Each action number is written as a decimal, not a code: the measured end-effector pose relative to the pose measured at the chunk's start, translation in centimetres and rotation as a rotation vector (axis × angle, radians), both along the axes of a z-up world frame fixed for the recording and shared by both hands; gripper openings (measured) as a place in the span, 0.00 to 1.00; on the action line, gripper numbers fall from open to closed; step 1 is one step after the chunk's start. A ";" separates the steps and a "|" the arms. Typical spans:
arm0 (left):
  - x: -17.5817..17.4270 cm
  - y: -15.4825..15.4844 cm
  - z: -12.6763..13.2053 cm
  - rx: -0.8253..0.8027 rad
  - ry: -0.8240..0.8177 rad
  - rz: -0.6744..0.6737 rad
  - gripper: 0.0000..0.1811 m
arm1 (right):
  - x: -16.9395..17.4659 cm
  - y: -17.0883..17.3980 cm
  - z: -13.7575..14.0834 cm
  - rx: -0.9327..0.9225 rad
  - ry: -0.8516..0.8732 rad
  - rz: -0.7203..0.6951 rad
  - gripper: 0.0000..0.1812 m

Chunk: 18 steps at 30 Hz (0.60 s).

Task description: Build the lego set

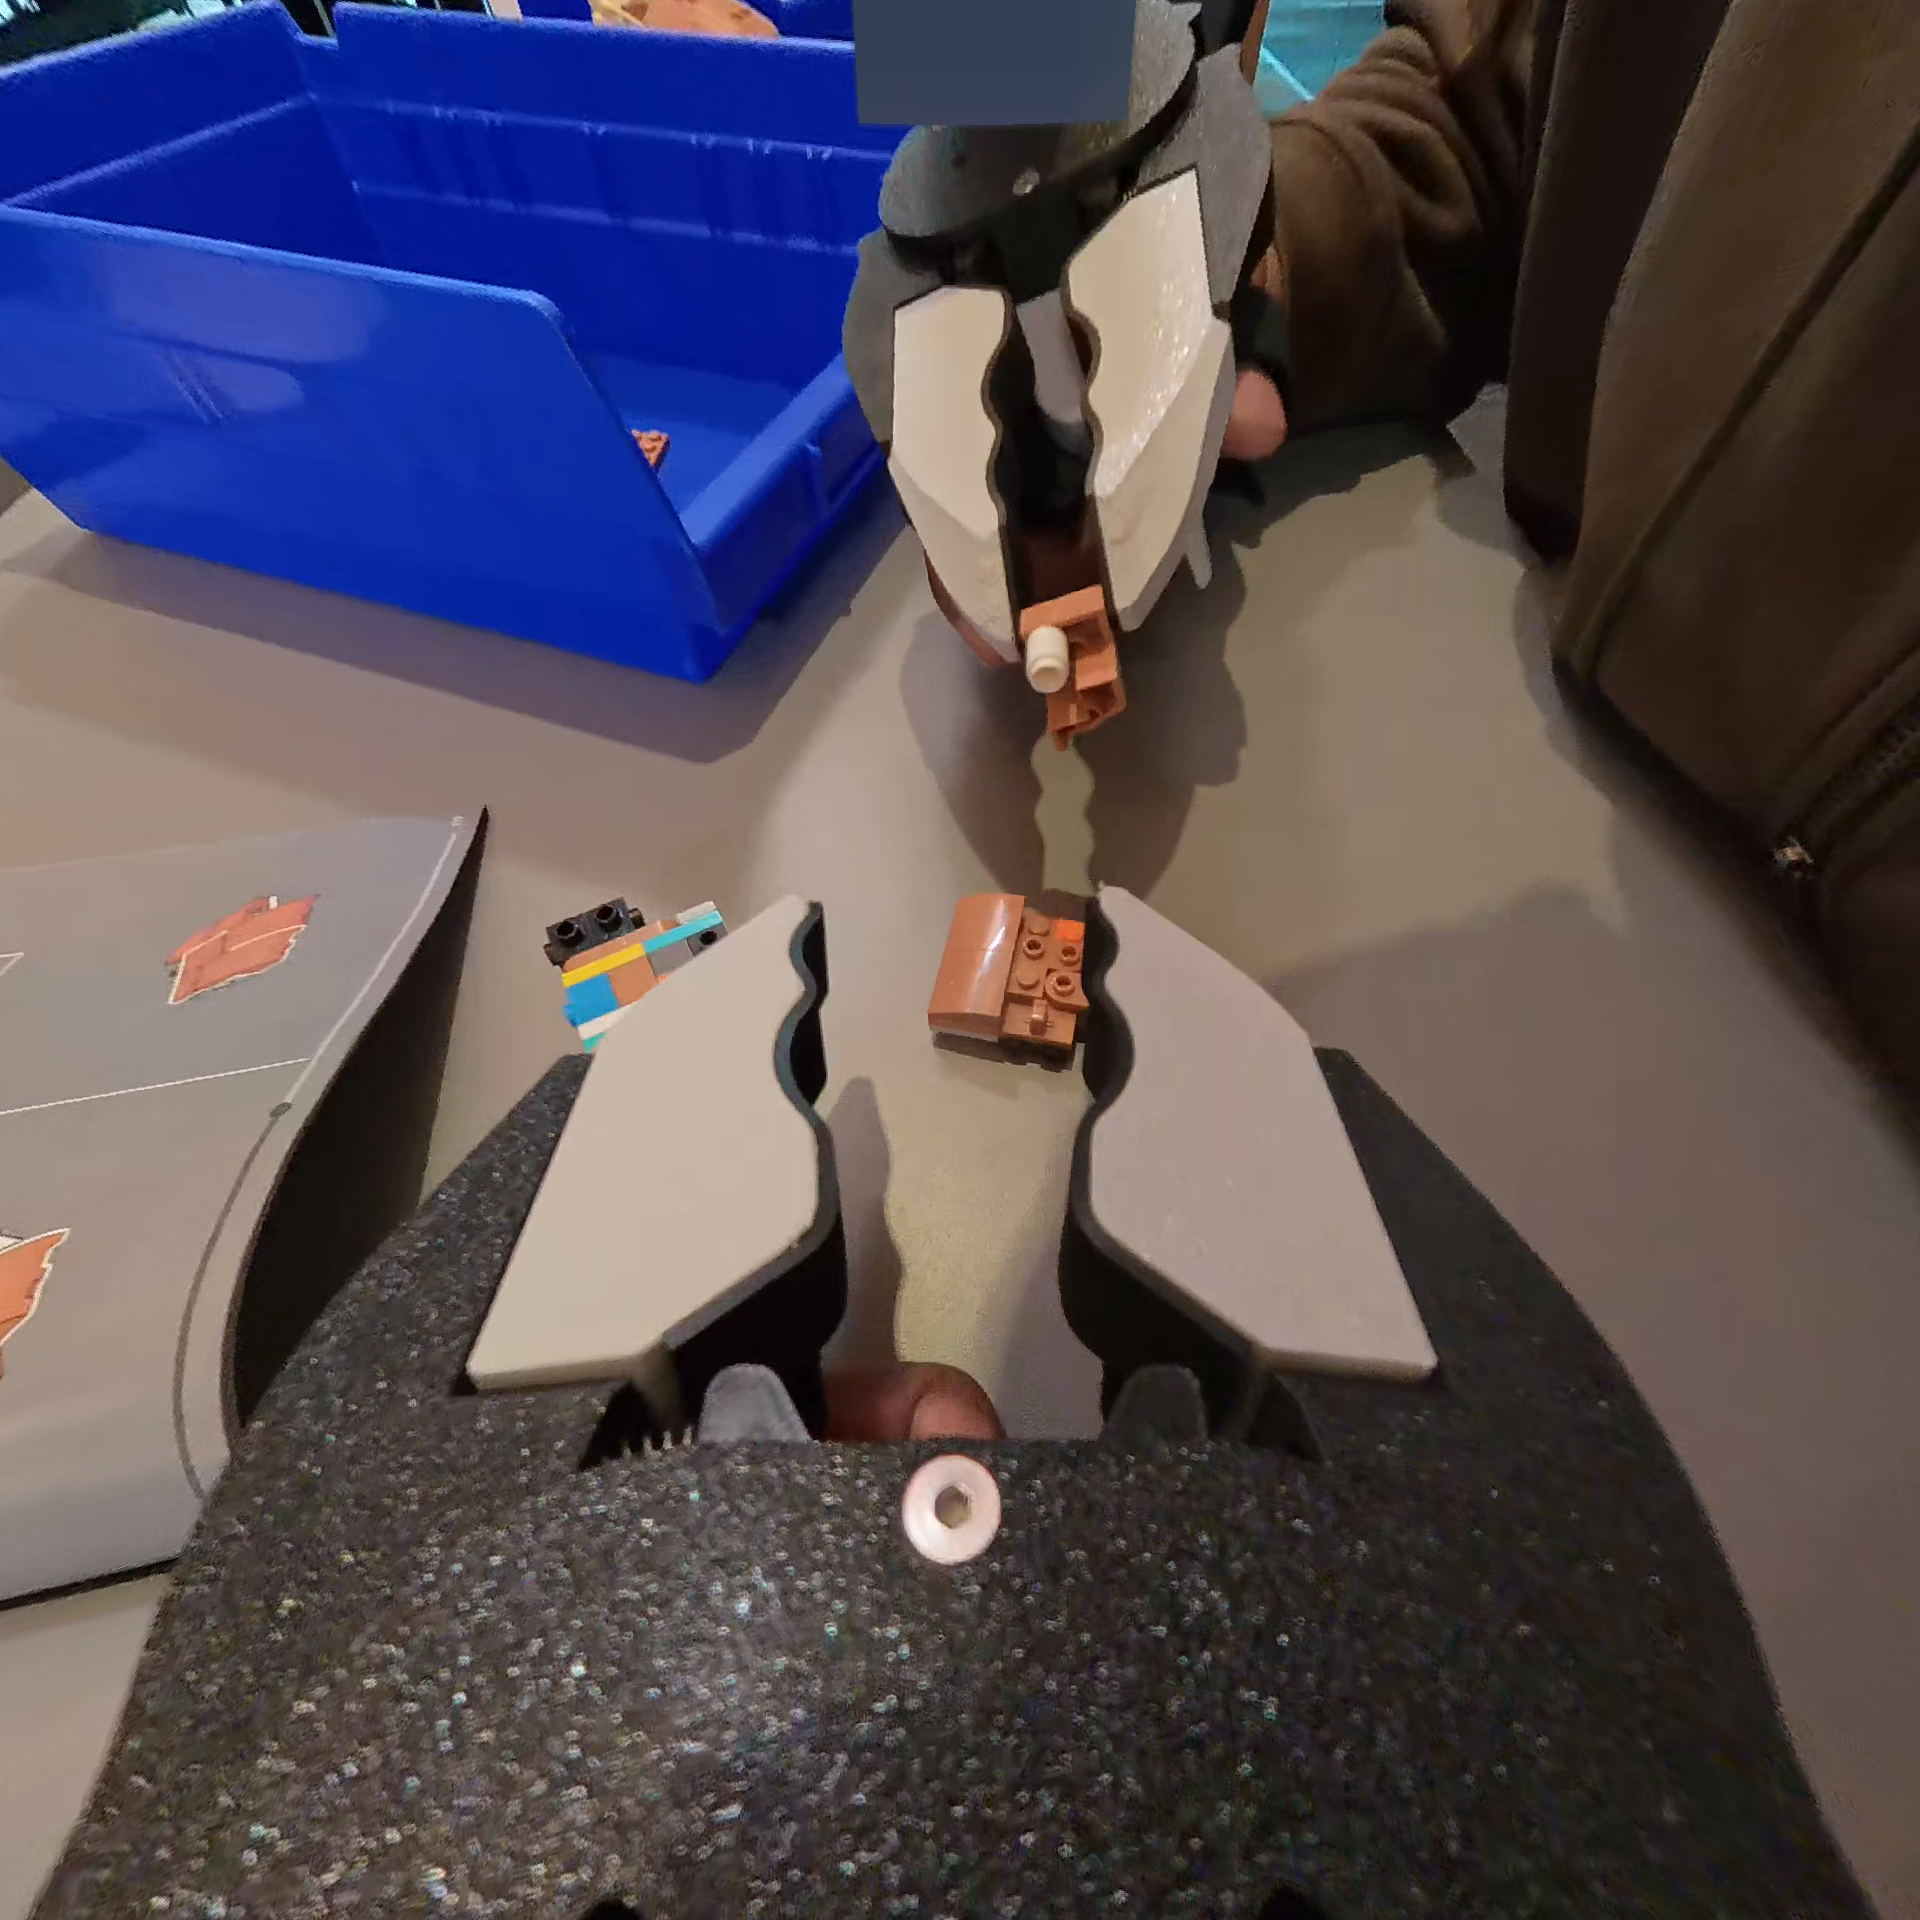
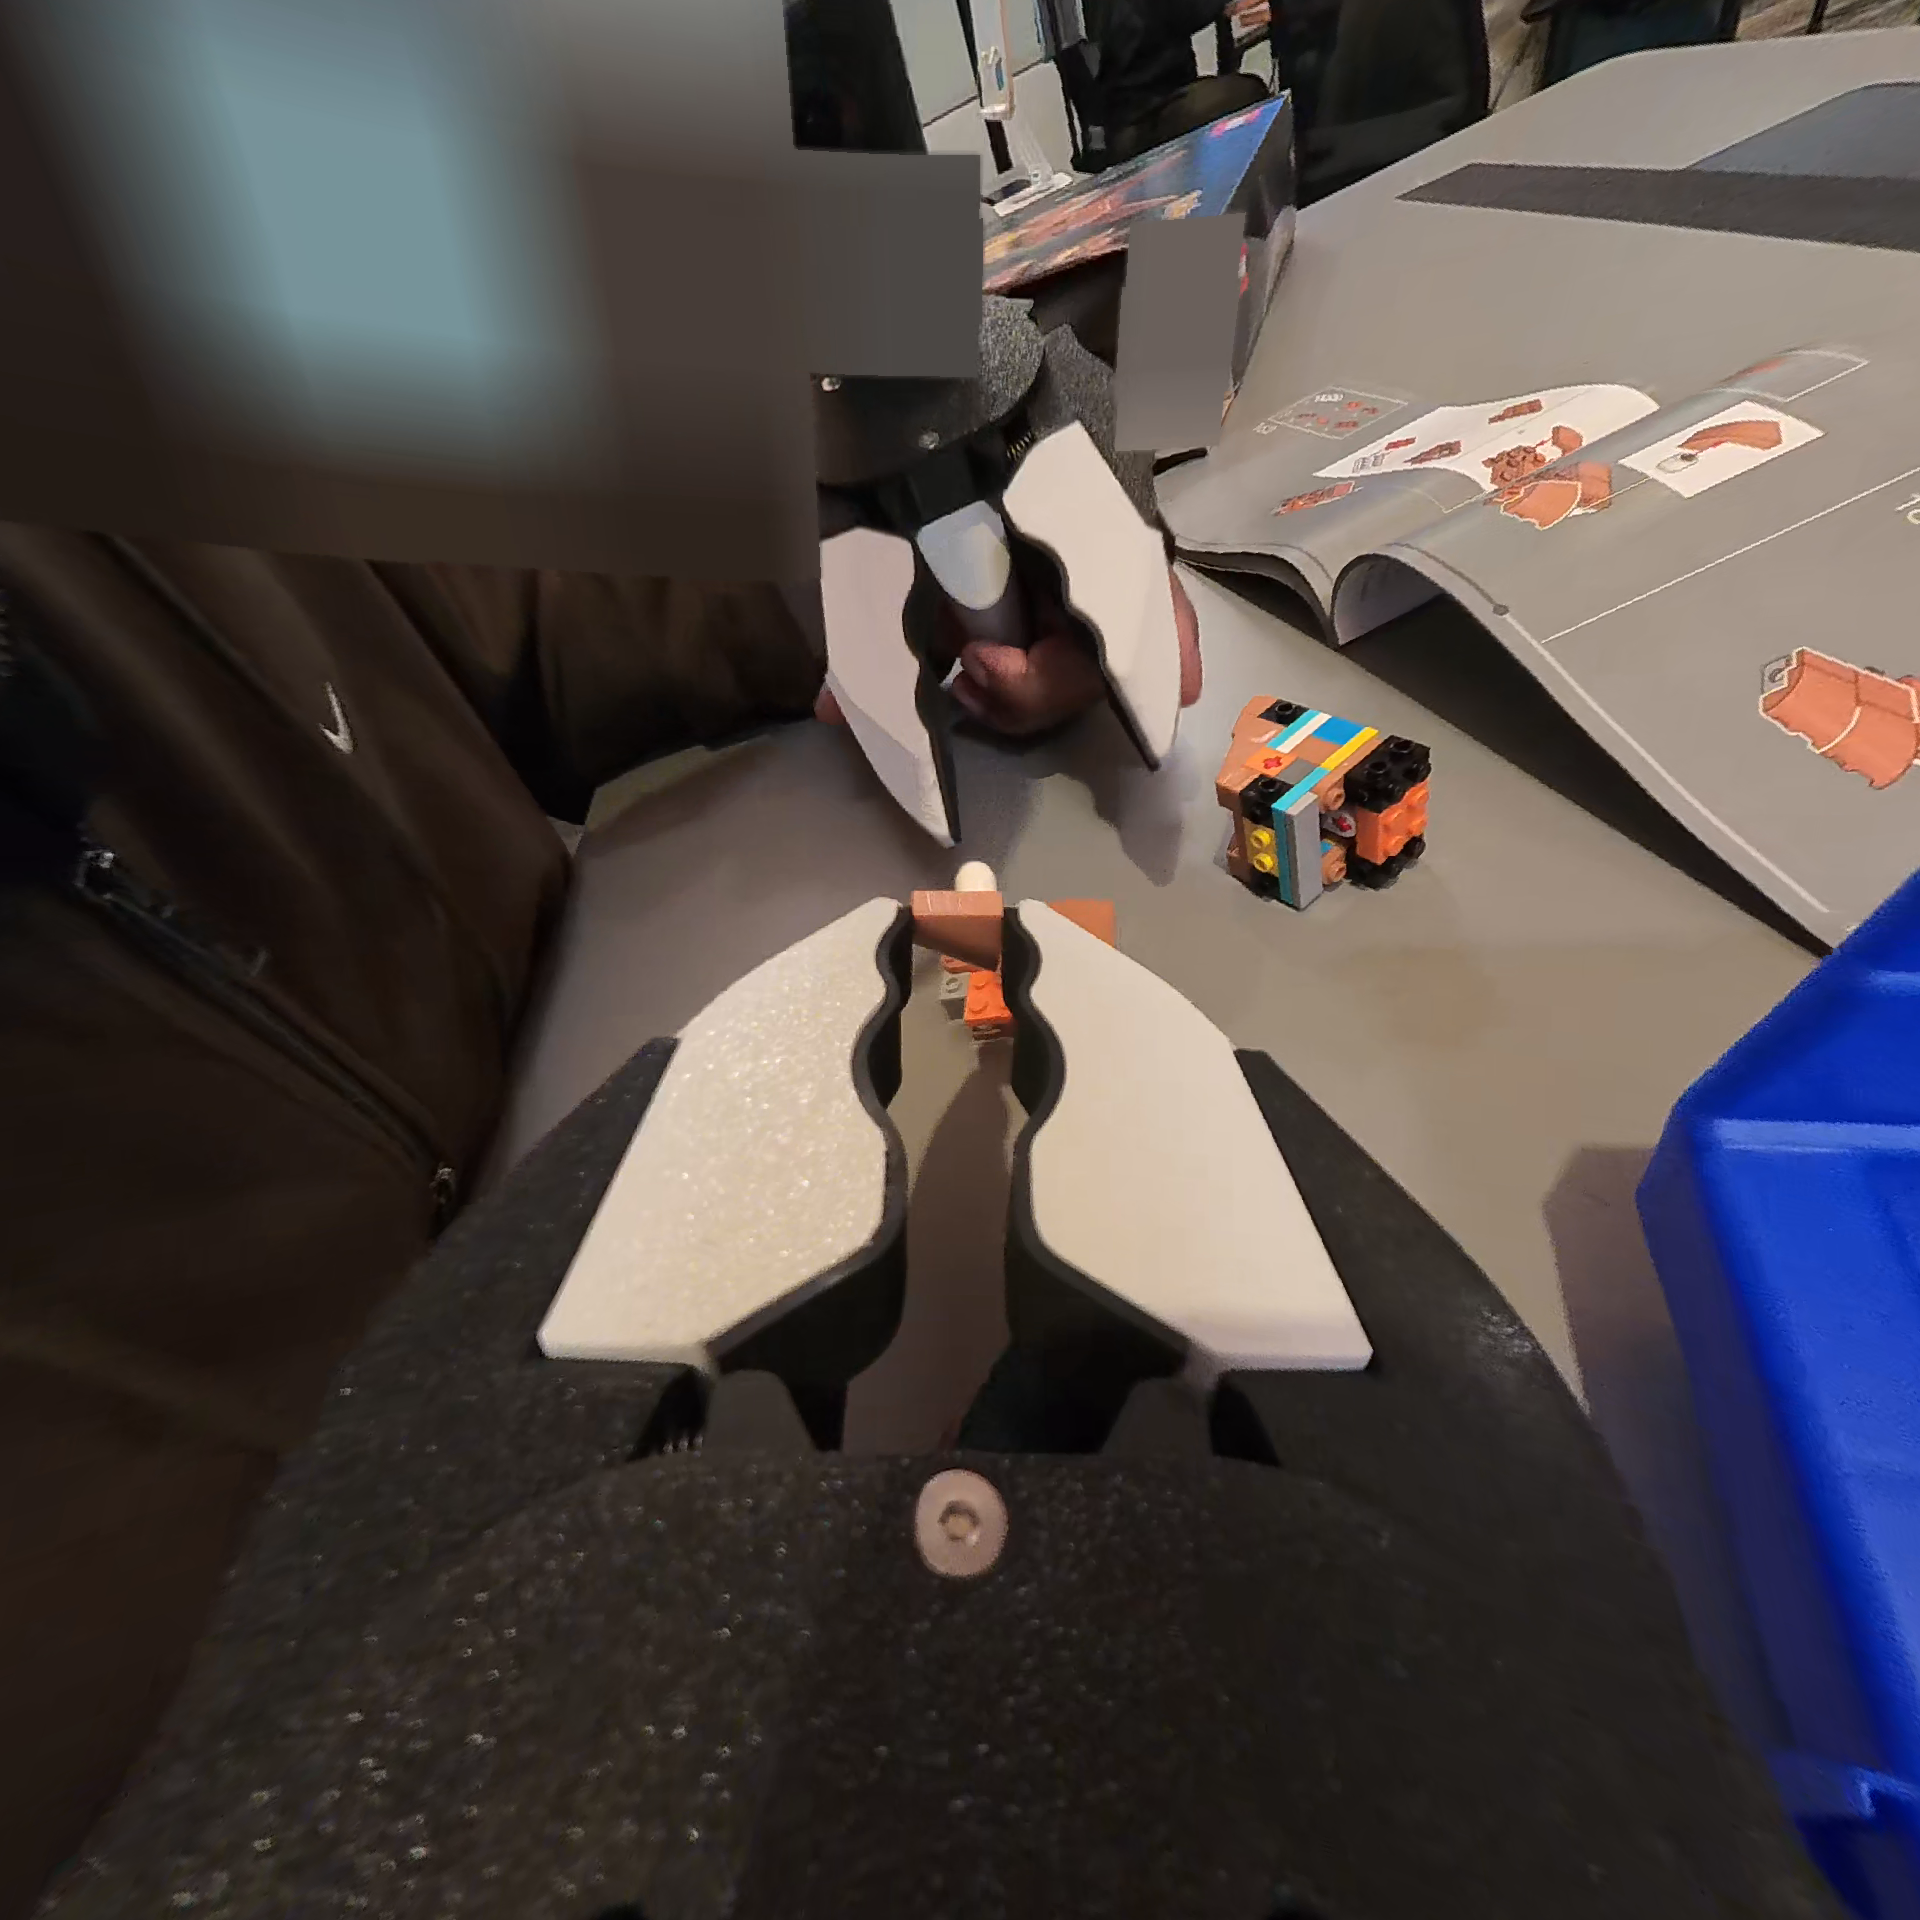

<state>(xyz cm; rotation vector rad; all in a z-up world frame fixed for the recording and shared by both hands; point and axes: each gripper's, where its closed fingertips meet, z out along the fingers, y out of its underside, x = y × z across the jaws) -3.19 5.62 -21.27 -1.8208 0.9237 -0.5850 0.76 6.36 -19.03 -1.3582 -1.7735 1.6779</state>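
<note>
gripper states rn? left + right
Left gripper: open, holding nothing; brown assembly sits on the table between its fingertips.
Right gripper: shut on a small brown piece with a white peg.

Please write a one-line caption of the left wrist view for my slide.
Open left gripper beside a brown assembly; right gripper brings a brown piece.

The left claw's finger (image 1: 717,1091) hides part of the multicoloured brick block (image 1: 623,961), perhaps half.

Small print on the instruction booklet (image 2: 1621,488) — too blurred to read.
</note>
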 end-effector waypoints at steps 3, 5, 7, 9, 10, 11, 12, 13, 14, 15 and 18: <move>-0.1 0.1 0.0 -0.021 -0.015 0.004 0.26 | 0.1 0.0 0.0 0.003 0.002 0.004 0.09; -0.3 0.2 0.2 -0.024 -0.038 0.011 0.26 | 0.1 -0.1 0.0 0.005 0.001 0.005 0.09; -0.4 0.3 0.4 -0.028 -0.054 0.017 0.26 | 0.1 -0.1 -0.1 0.000 -0.004 0.004 0.09; -0.4 0.3 0.3 -0.036 -0.056 0.018 0.26 | 0.0 0.0 -0.1 -0.009 -0.009 0.001 0.09; -0.4 0.3 0.2 -0.040 -0.052 0.018 0.26 | 0.0 0.1 -0.1 -0.013 -0.010 0.000 0.09; -0.4 0.4 0.1 -0.045 -0.046 0.017 0.26 | 0.0 0.1 -0.1 -0.016 -0.013 -0.001 0.09; -0.3 0.3 0.0 -0.049 -0.037 0.015 0.26 | 0.0 0.2 -0.1 -0.019 -0.016 -0.002 0.09; -0.3 0.3 -0.2 -0.052 -0.026 0.013 0.26 | -0.1 0.2 -0.1 -0.021 -0.018 -0.004 0.09; -0.2 0.2 -0.3 -0.054 -0.012 0.008 0.27 | -0.1 0.2 -0.1 -0.021 -0.020 -0.005 0.09; 0.0 0.2 -0.5 -0.056 0.003 0.001 0.27 | -0.1 0.2 -0.1 -0.021 -0.023 -0.006 0.09; 0.3 -0.1 -1.2 -0.055 0.062 -0.018 0.29 | -0.2 0.5 -0.3 0.000 -0.026 -0.014 0.09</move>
